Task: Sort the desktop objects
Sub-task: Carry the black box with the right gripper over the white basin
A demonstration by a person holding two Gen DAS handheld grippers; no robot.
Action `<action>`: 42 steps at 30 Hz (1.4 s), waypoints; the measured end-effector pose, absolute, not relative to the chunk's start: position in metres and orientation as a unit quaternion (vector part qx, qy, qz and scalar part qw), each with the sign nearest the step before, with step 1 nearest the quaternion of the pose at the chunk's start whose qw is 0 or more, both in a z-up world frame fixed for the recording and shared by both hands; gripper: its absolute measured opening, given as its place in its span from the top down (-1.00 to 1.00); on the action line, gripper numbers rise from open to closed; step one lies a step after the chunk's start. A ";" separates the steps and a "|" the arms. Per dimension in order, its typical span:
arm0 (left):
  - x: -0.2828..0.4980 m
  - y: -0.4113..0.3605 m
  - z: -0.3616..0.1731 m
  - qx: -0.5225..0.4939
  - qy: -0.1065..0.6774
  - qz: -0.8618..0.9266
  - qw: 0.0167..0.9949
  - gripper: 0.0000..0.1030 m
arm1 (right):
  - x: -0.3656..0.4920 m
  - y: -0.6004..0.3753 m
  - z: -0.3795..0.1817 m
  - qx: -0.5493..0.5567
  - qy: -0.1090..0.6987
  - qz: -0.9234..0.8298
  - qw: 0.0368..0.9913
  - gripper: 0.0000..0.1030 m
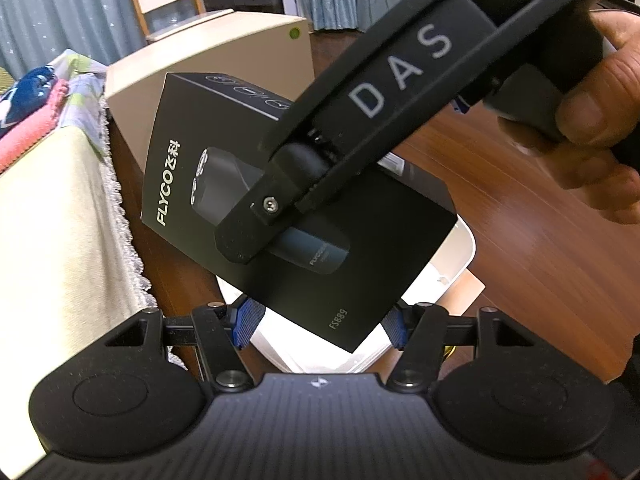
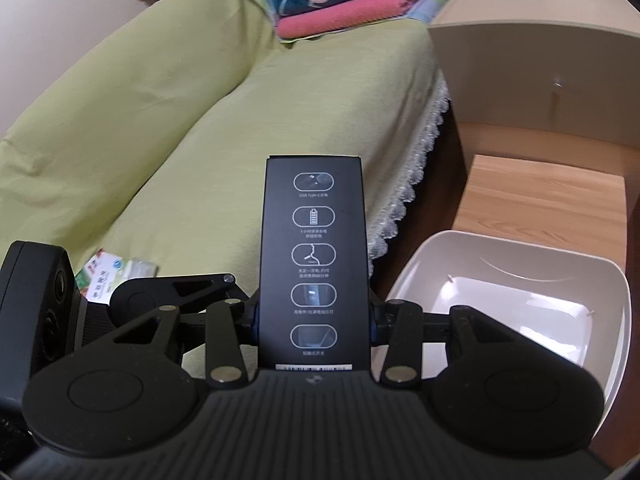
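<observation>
Jaws of the right gripper [image 2: 314, 316] are closed on the narrow sides of a black shaver box [image 2: 314, 256], blue pads pressed to both edges — the box stands upright between them, its icon-printed side facing the camera. In the left wrist view the same box [image 1: 224, 200] shows its front face with the FLYCO lettering and a shaver picture, held tilted in the air above a white plastic bin [image 1: 452, 256]. The right gripper's body, marked DAS, crosses that view diagonally, and the person's hand [image 1: 600, 120] grips its handle.

Jaws of the left gripper [image 1: 320, 326] stand wide apart with blue pads [image 1: 244, 320] visible; the lower corner of the box sits between them, not touched on either side as far as can be told.

The bin [image 2: 520, 280] rests on a light wooden surface beside a beige cabinet [image 2: 540, 60]. Left of it is a sofa with a yellow-green cover [image 2: 160, 120] and lace trim; folded blankets [image 2: 348, 4] lie at its far end, and a small printed packet [image 2: 104, 276] lies near the left gripper.
</observation>
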State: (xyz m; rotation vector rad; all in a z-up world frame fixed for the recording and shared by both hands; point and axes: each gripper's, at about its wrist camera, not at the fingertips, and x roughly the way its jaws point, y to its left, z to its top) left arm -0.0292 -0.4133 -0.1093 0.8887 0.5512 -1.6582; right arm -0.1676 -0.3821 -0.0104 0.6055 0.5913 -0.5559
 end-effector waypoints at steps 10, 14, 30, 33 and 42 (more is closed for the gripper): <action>-0.018 -0.441 -0.139 0.392 0.251 -0.718 0.517 -0.24 | -0.172 -0.405 -0.038 0.317 0.282 -0.297 0.856 0.23; -0.015 -0.446 -0.149 0.395 0.257 -0.722 0.506 -0.24 | -0.174 -0.411 -0.047 0.325 0.284 -0.303 0.850 0.23; -0.005 -0.452 -0.184 0.399 0.277 -0.725 0.489 -0.24 | -0.174 -0.422 -0.073 0.339 0.296 -0.322 0.833 0.23; -0.004 -0.451 -0.189 0.400 0.278 -0.724 0.489 -0.24 | -0.174 -0.425 -0.077 0.345 0.293 -0.326 0.830 0.23; 0.002 -0.447 -0.197 0.407 0.269 -0.719 0.496 -0.24 | -0.172 -0.429 -0.083 0.355 0.288 -0.338 0.823 0.23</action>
